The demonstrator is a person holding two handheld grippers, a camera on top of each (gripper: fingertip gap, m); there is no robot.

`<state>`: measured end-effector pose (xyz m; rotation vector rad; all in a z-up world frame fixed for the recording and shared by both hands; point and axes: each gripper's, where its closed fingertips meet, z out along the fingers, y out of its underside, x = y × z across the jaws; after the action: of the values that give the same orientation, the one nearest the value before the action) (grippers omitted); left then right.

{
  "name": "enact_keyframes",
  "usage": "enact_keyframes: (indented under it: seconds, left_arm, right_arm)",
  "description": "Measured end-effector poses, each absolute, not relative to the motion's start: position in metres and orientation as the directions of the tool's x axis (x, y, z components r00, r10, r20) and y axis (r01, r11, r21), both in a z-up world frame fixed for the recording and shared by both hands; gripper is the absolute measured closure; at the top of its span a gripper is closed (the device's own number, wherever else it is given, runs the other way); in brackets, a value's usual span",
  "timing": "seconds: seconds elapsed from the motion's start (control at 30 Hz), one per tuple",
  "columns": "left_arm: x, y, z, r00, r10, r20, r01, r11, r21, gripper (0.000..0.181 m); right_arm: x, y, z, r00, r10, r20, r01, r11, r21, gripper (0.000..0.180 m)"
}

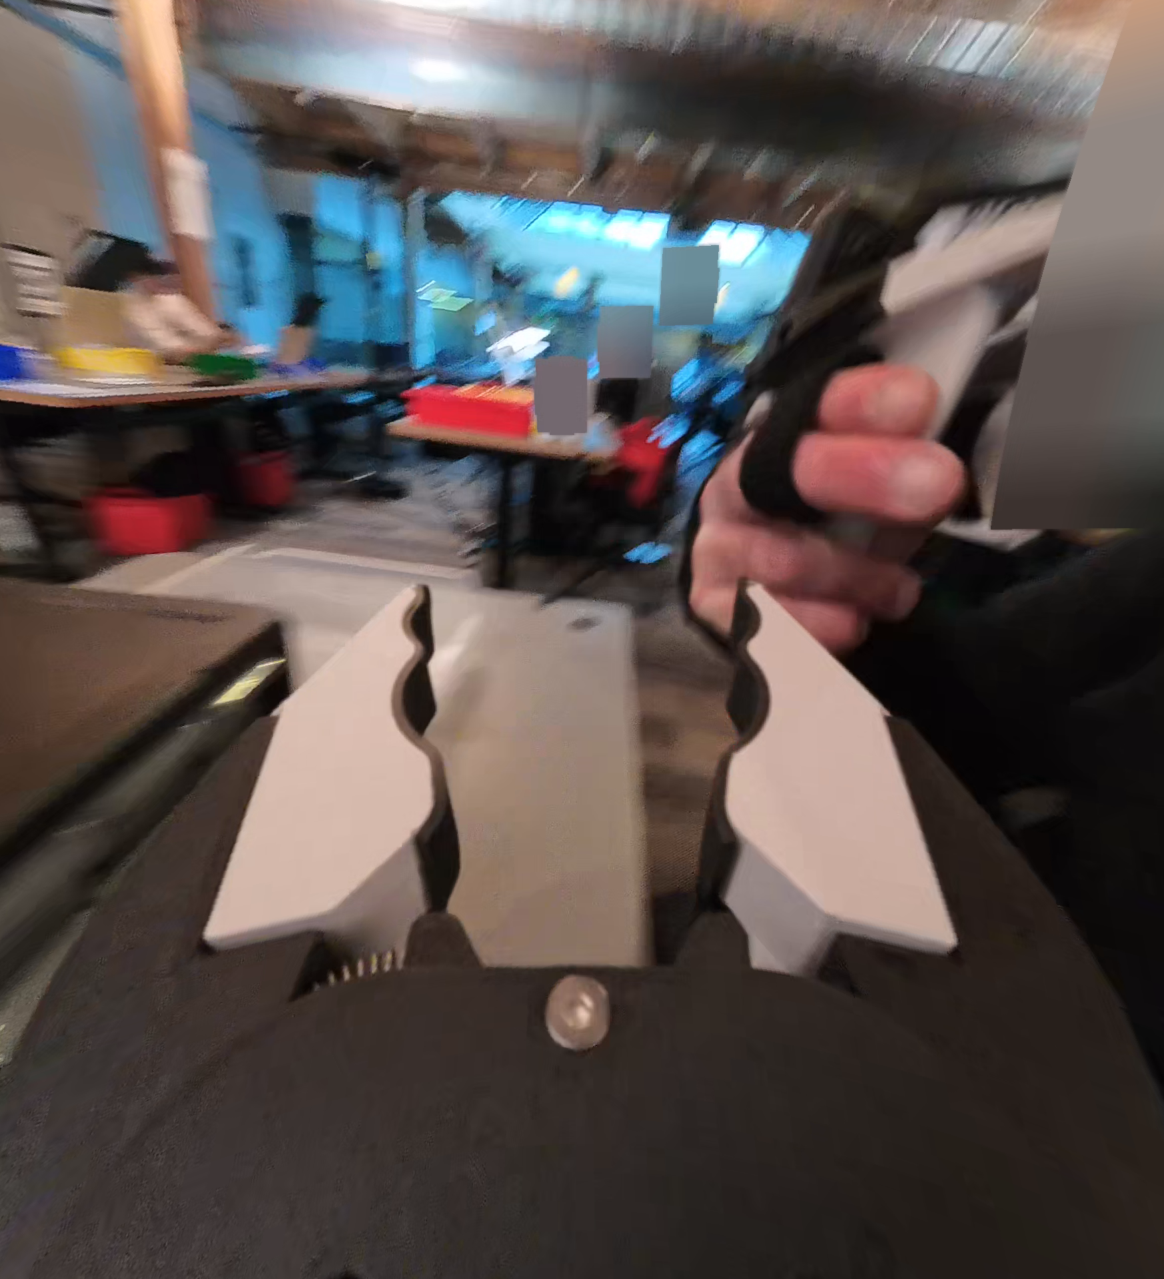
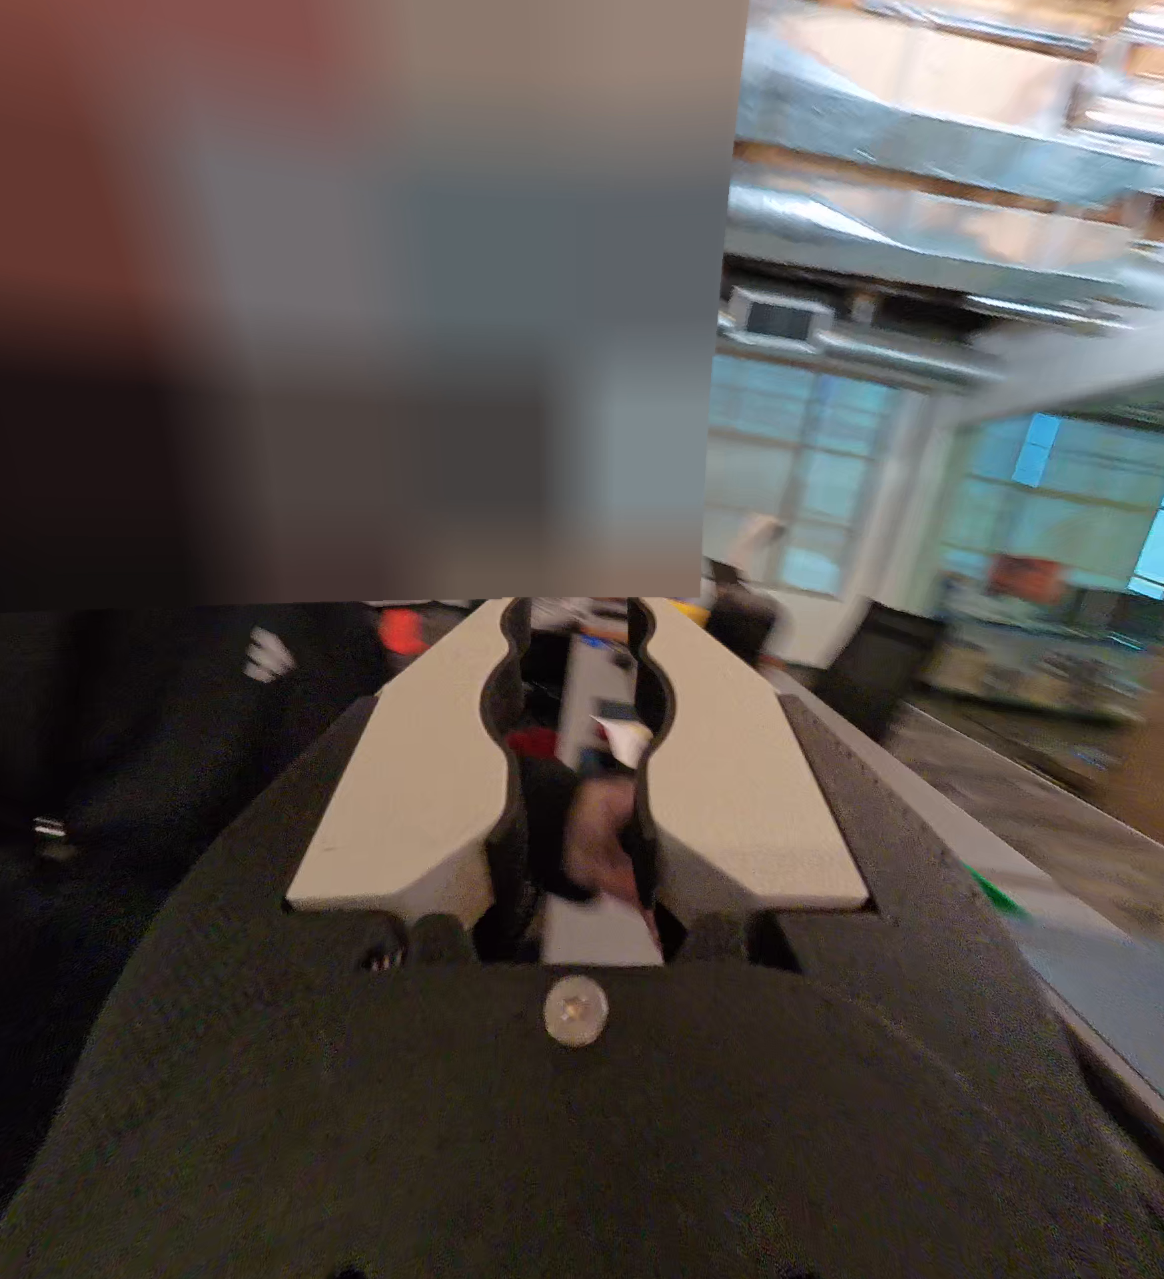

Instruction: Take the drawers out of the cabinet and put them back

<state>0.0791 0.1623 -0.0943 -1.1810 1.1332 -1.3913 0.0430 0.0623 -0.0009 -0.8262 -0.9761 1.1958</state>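
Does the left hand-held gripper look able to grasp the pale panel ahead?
Probably yes: the left hand-held gripper is open, the pale panel shows between its fingers, unobstructed; blur hides depth.

red tub [image 1: 147, 519] on floor | red bin [image 1: 471, 407] on table [image 1: 496, 443]

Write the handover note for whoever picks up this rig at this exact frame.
Left claw: open, empty, raised and facing the room.
Right claw: narrowly parted, holding nothing.
A hand grips the right claw's black handle in the left wrist view.
Cabinet and drawers: not clearly in either view; only a dark flat surface at the lower left, too blurred to identify.
Done: cannot be judged from these frames.
Left: locate the cabinet, then check which drawers are out or in.
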Motion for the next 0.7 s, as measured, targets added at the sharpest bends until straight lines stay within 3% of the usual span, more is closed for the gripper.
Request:
enact_keyframes:
  seconds: [0.13,0.27,0.5,0.6,0.7]
  left_arm:
    - [0.053,0.208,-0.096,0.161,-0.97,-0.181,-0.101,0.166,-0.981,0.083]
    - [0.033,0.246,-0.072,0.242,-0.927,-0.287,-0.215,0.238,-0.947,0.093]
    - [0.048,0.333,-0.082,0.2,-0.827,-0.526,-0.576,0.335,-0.746,0.101]
    - [0.083,0.352,-0.097,0.093,-0.875,-0.475,-0.632,0.317,-0.707,0.085]
    - [0.118,0.364,-0.115,-0.03,-0.891,-0.453,-0.668,0.355,-0.654,0.086]
  right_arm:
    - [0.083,0.147,-0.048,0.449,0.878,0.166,-0.097,0.233,-0.968,0.141]
    - [0.12,0.211,-0.114,0.658,0.642,0.393,0.333,0.219,-0.917,0.133]
    - [0.137,0.259,-0.184,0.577,0.392,0.717,0.724,0.161,-0.671,0.112]
    - [0.145,0.27,-0.2,0.504,0.344,0.793,0.808,0.139,-0.573,0.114]
    - [0.151,0.275,-0.205,0.471,0.328,0.819,0.839,0.12,-0.531,0.11]
